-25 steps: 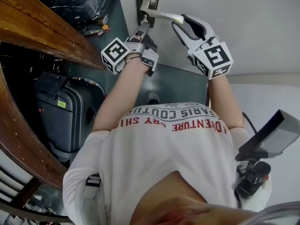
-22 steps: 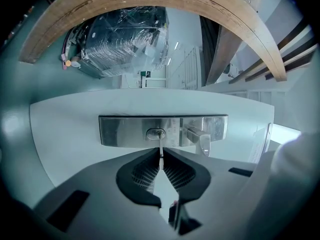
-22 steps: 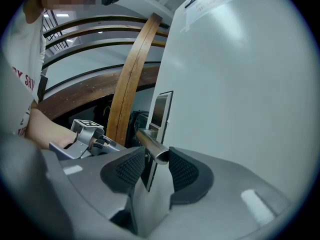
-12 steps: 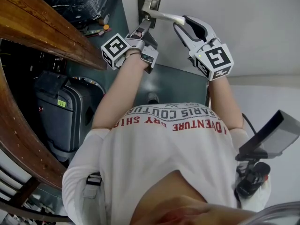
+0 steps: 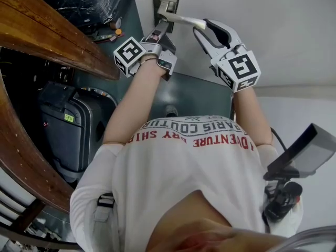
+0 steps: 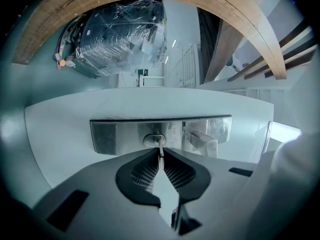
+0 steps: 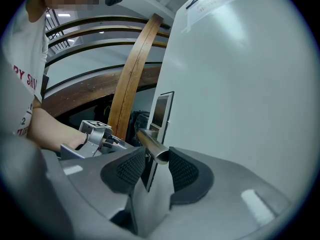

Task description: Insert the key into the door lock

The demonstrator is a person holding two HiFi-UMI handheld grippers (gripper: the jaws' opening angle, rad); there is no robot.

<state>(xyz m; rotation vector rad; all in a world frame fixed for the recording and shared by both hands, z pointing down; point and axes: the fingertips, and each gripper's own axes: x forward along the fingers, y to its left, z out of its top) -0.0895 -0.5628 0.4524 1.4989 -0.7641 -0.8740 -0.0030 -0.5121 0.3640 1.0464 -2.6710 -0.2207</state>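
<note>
A steel lock plate (image 6: 115, 136) sits on the edge of the white door (image 5: 273, 30). My left gripper (image 6: 160, 156) is shut on a thin metal key (image 6: 160, 150), whose tip is at the oval keyhole (image 6: 154, 140). In the head view the left gripper (image 5: 160, 30) points at the plate just below the handle. The silver lever handle (image 5: 181, 19) sticks out to the right. My right gripper (image 7: 156, 166) has its jaws wide, with the handle's end (image 7: 152, 145) pinched between the two ribbed pads (image 7: 184, 171). The right gripper (image 5: 203, 28) meets the lever's tip.
A curved wooden rail (image 5: 47, 30) runs along the left, with a dark suitcase (image 5: 68, 130) below it. A plastic-wrapped black load (image 6: 120, 39) stands beyond the door. A grey device on a cable (image 5: 299, 156) hangs at the person's right side.
The left gripper has edged slightly up toward the lock plate. The right gripper has stayed on the handle.
</note>
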